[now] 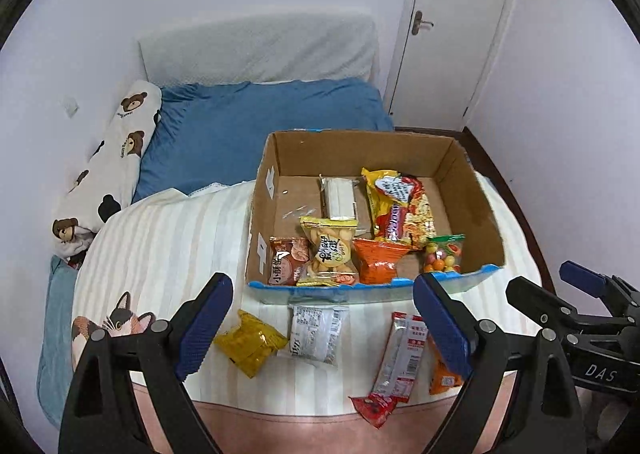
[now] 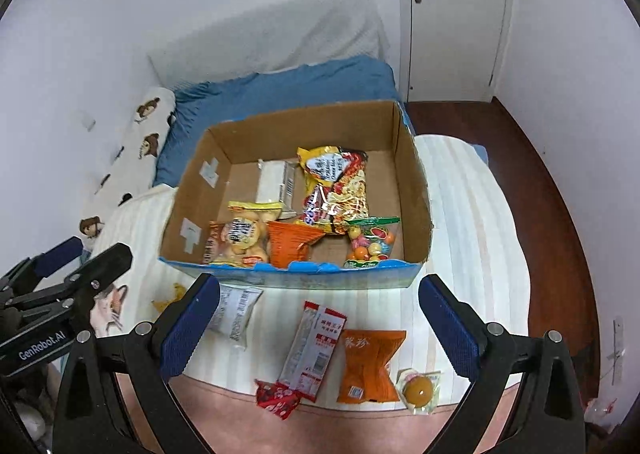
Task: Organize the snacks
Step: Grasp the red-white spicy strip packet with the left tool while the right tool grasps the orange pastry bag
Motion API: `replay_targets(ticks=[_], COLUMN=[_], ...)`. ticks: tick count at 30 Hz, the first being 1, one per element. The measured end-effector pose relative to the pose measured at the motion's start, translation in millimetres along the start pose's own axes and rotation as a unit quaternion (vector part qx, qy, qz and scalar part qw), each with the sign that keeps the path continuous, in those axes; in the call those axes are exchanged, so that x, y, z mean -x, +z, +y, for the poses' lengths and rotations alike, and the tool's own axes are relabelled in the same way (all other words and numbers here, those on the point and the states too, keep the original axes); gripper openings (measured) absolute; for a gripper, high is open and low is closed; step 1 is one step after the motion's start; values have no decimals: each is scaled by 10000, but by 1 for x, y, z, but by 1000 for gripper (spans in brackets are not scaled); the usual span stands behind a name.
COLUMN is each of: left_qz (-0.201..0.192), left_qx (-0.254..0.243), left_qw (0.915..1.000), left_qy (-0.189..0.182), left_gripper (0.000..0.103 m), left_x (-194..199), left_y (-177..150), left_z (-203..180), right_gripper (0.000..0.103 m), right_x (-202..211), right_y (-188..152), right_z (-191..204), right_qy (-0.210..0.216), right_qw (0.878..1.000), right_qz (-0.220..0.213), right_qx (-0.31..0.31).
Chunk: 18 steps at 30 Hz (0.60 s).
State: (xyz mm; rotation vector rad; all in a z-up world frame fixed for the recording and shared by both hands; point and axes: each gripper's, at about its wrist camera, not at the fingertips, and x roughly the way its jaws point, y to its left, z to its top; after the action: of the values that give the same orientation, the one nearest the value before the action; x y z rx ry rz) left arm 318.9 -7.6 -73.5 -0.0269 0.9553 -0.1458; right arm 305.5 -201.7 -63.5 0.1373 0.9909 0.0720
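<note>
Both my left claw [image 1: 324, 330] and right claw [image 2: 320, 324] gape empty above the bed [image 2: 472, 214]; several snacks sit in the cardboard box [image 2: 420, 190], while yellow [image 1: 251, 343], white [image 1: 316, 330], red-white [image 2: 310, 354], orange [image 2: 370, 366] packets and a jelly cup [image 2: 419, 390] remain outside.

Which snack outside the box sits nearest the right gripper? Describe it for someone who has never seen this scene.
Start at the cardboard box on the bed. Five snacks lie on the blanket in front of it. The rightmost is the small clear packet holding one round orange sweet, right of the flat orange packet; the only see-through one.
</note>
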Motion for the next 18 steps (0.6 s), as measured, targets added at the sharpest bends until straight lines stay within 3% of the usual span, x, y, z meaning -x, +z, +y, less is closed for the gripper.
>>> replay_targets(ticks=[4,8,14,18], left_qz=[-68,86,995,1569], left_qx=[89,99,-5,-66], left_qw=[9999,9999,9947,9870], left_qy=[-42,39,243,350], left_gripper=[92,92,92,92], left_x=[14,8,-52,-96], left_y=[-10,-28,-73,-99], left_z=[-1,-4,-16,-22], right_gripper=[102,102,101,91], right_x=[15,2,-65,-119], right_y=[-12,-37,-86,-111], right_z=[-2,-17,-63,-80], right_qy=[152,219,70,-14], right_qw=[9998,9989,9897,9811], right_qz=[-26,300,1074,1516], right_qx=[-87,-294,-941,-1199])
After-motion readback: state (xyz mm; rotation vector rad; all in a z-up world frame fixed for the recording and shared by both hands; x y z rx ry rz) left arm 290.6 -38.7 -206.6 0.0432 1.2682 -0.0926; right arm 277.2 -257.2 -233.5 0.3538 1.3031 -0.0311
